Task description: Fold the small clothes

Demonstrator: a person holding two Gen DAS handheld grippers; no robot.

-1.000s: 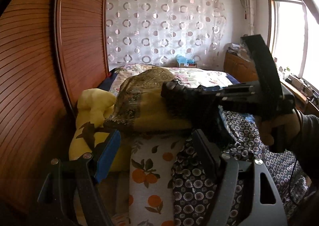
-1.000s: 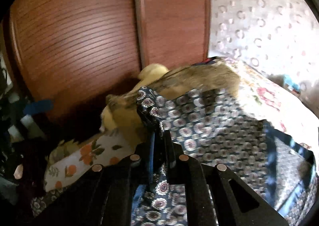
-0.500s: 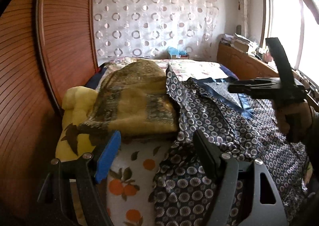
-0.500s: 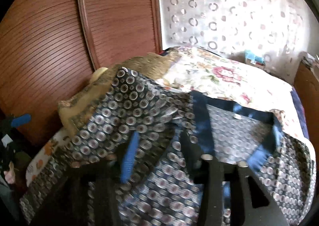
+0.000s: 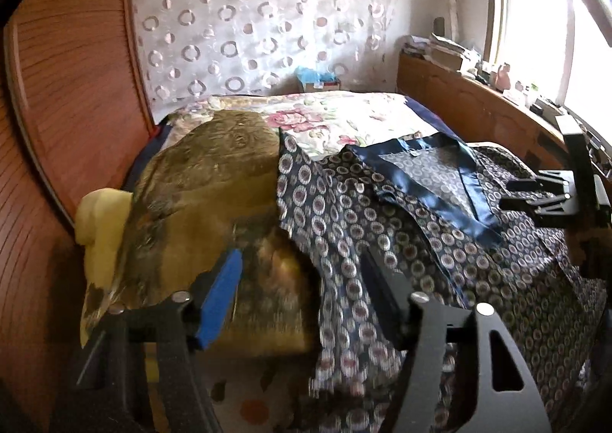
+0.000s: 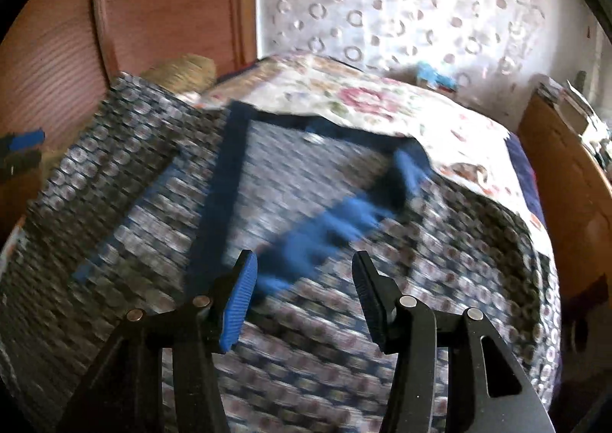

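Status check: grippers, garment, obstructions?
Left gripper closing, nothing pinched. Right gripper open, empty. Patterned garment spread unfolded on bed. Olive pile under its left edge.

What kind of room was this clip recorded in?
Most likely a home bedroom: a bed with a floral bedspread, a wooden wardrobe beside it, and a circle-patterned curtain behind.

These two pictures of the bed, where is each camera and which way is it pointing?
Left wrist view: sits on the left gripper, looking down its closing fingers at the gold cushion and patterned shirt; the right gripper shows at the right edge.
Right wrist view: sits on the right gripper, fingers apart, looking down at the shirt's blue collar.
Both show the shirt, floral bedspread and circle-patterned curtain.
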